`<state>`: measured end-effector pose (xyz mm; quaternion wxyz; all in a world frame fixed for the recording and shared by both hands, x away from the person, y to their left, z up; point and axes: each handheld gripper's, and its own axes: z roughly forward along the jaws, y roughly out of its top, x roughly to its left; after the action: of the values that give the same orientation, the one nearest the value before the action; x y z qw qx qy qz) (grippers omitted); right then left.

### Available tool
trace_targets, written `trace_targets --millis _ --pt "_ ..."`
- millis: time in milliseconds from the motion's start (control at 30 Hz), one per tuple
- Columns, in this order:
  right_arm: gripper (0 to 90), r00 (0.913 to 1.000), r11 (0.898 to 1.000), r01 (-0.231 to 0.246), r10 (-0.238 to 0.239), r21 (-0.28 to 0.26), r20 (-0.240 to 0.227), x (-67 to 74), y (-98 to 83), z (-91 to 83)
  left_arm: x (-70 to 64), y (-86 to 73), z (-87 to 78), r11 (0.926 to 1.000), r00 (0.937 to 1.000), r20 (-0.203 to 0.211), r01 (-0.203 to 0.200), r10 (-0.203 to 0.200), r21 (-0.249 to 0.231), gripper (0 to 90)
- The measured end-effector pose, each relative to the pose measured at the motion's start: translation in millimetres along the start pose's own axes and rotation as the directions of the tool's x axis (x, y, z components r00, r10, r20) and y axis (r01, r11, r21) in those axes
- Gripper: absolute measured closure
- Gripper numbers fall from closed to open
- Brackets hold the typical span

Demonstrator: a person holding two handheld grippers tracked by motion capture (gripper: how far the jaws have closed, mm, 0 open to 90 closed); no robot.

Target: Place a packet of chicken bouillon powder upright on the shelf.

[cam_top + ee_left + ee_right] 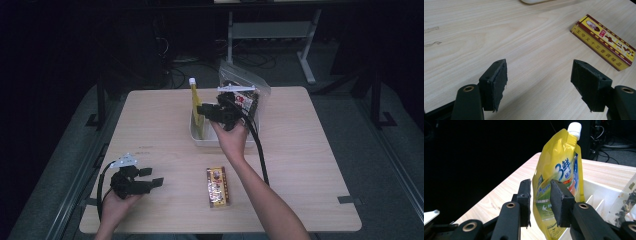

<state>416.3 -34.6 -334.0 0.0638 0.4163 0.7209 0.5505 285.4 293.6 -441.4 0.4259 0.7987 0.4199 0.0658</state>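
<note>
Right gripper (540, 203) jaws stand loose around the yellow spouted pouch (557, 182) in the white tray (205, 139); left gripper (539, 82) is released, holding nothing.

Dim and dark around the table (150, 125) in the high view, corners near black; brighter, even light on wood in the left gripper view; black upper left in the right gripper view; soft focus throughout.

Yellow stand-up spout pouch (557, 177), white screw cap, blue "3" and Chinese lettering on front. Upright, slightly tilted, bottom inside the left end of a white divided tray (204, 138) at the far middle of the bench (300, 165).
</note>
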Motion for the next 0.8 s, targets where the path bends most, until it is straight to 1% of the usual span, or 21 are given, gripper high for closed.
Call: trace_targets --millis 100,333,467,600,800 --pt "65.9 0.9997 1.0 -0.009 0.009 0.008 -0.023 -2.0 -1.6 -4.4 -1.4 0.3 1.1 1.0 1.0 0.0 -0.005 0.005 0.003 28.8" --pt "61.8 0.9983 0.999 -0.024 0.025 0.024 -0.054 -7.8 -6.6 -15.1 -4.3 0.7 3.0 0.9999 0.9999 0.002 -0.012 0.012 0.01 28.7" --pt "59.5 0.9976 0.999 -0.024 0.027 0.037 -0.064 -9.9 -10.7 -21.6 -7.5 1.5 4.3 0.9998 0.9998 0.005 -0.017 0.017 0.011 28.5" --pt "57.8 0.9967 0.998 -0.029 0.033 0.054 -0.074 -12.5 -16.2 -27.4 -11.9 2.8 6.5 0.9993 0.9994 0.01 -0.034 0.034 0.016 28.4" --pt "56.2 0.9963 0.997 -0.028 0.034 0.075 -0.079 -17.9 -27.0 -35.8 -19.1 4.6 10.1 0.9985 0.9986 0.019 -0.05 0.049 0.021 28.0"
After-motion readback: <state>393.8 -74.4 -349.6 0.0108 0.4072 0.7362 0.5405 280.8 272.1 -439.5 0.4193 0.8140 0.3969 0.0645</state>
